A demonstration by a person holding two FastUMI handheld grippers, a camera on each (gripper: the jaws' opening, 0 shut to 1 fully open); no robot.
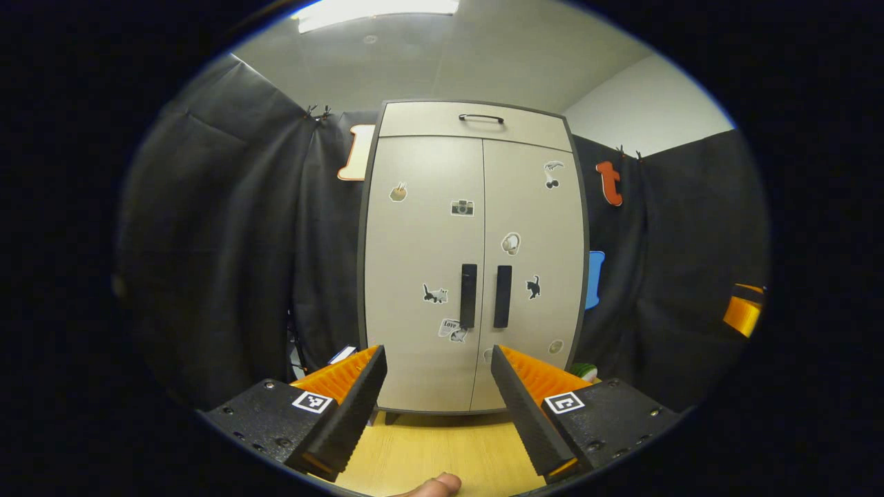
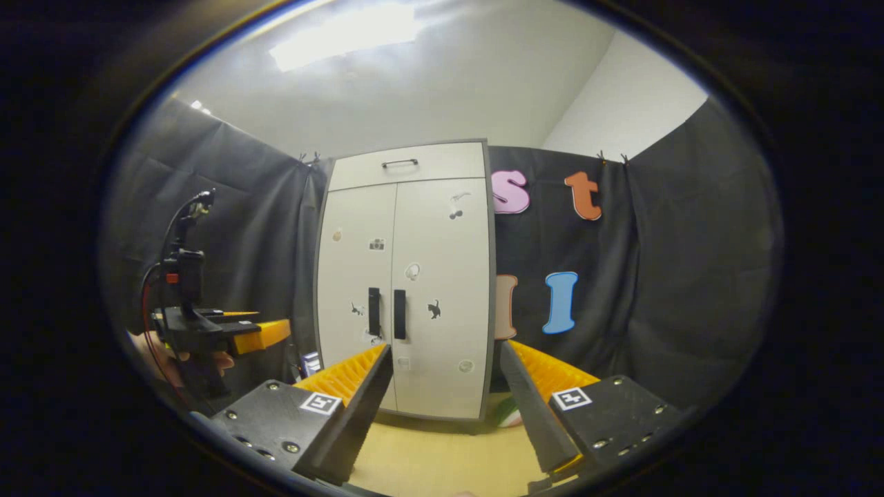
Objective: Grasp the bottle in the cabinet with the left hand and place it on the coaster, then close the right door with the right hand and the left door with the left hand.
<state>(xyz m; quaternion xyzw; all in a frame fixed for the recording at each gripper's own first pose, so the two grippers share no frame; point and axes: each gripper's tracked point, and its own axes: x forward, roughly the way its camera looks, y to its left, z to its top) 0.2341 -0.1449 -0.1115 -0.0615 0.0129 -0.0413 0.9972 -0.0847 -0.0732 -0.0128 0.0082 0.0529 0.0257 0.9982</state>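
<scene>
One cabinet (image 1: 473,262) stood on the counter (image 1: 442,449), its two doors (image 1: 425,269) shut, two dark handles (image 1: 468,295) side by side, bottle hidden from me, my left tongs (image 1: 438,386) spread wide, my right tongs (image 2: 445,386) spread wide, both empty, well short of the doors.

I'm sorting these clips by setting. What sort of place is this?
Likely a staged recording booth, not a real home: black cloth walls pinned up around a small two-door cabinet with stickers, standing on a wooden tabletop, under an office ceiling light.
</scene>
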